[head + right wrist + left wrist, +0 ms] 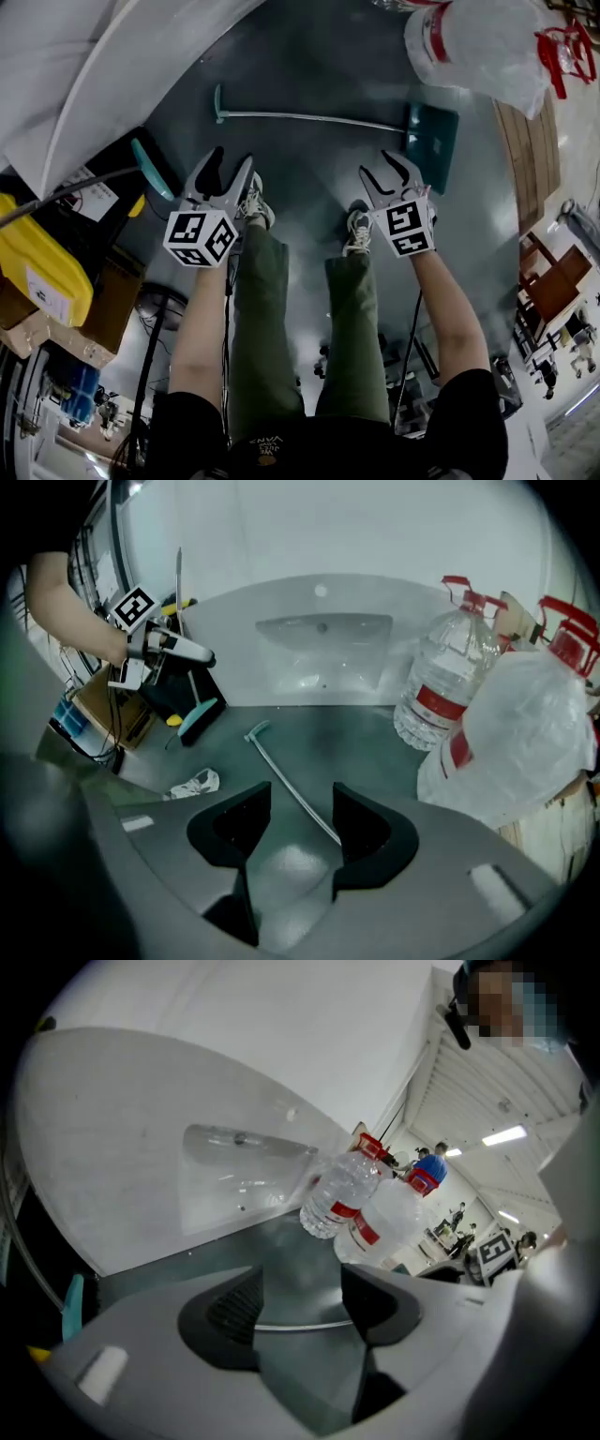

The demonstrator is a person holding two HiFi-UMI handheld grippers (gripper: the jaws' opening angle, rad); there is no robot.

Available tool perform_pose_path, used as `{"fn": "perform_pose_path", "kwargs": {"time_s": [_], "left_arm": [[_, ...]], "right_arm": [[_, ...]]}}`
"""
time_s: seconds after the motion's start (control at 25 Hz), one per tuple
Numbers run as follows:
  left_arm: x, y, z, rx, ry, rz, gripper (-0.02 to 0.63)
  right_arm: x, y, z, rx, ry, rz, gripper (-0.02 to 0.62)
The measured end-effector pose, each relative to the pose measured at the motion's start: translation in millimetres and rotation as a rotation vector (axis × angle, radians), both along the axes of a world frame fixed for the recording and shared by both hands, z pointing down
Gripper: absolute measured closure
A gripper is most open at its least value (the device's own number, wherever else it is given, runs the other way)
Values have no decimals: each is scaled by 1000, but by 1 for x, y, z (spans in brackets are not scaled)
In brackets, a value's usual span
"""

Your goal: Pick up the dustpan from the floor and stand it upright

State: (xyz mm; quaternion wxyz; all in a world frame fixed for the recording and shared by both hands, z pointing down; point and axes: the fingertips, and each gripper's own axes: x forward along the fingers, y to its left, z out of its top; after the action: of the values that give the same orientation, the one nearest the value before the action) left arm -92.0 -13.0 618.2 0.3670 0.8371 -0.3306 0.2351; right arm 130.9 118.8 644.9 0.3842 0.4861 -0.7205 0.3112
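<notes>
The dustpan lies flat on the dark floor. Its teal pan point(431, 141) is at the right, and its long thin grey handle point(309, 117) runs left to a teal end grip point(217, 103). My left gripper point(232, 159) hangs open and empty above the floor, short of the handle's left part. My right gripper point(389, 173) is also open and empty, just short of the pan. In the left gripper view the handle point(300, 1326) shows as a thin line beyond the open gripper point(300, 1302). In the right gripper view the handle point(291, 785) runs down between the open gripper point(300, 827) jaws, on the floor beyond them.
Large clear water bottles point(487, 42) stand at the far right beside the pan. A white curved panel point(112, 66) fills the far left. A teal-handled brush point(150, 169), a yellow box point(37, 267) and cardboard crowd the left. Wooden boards point(530, 141) lie right. The person's shoes point(356, 230) are below the grippers.
</notes>
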Motion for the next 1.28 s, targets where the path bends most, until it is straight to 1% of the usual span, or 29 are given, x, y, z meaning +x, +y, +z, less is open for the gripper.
{"fn": "perform_pose_path", "kwargs": {"time_s": [0.16,0.32,0.44,0.56,0.68,0.84,1.0,1.12,1.24,1.28], "left_arm": [[-14,-2,60,-8,-37,-30,321],[-27,-1,116,-37,-62,-57,321],[-36,3,158,-59,-77,-66,321],[-45,11,199,-88,-88,-82,319],[-50,17,232,-119,-97,-100,320],[-50,24,262,-153,-113,-90,319],[-47,25,277,-168,-115,-83,313],[-45,25,284,-182,-104,-84,311],[-42,23,288,-228,-62,-116,311],[-41,21,287,-243,-48,-130,311]], "right_arm": [[5,6,72,-86,40,-21,413],[14,23,151,-186,65,-50,413],[23,21,199,-235,116,-87,413],[23,18,239,-261,150,-144,414],[24,22,275,-290,183,-229,414],[26,17,301,-298,246,-367,414],[29,17,318,-317,280,-482,414],[31,17,328,-324,287,-515,414],[30,17,335,-326,282,-527,417],[30,16,335,-319,288,-538,481]]}}
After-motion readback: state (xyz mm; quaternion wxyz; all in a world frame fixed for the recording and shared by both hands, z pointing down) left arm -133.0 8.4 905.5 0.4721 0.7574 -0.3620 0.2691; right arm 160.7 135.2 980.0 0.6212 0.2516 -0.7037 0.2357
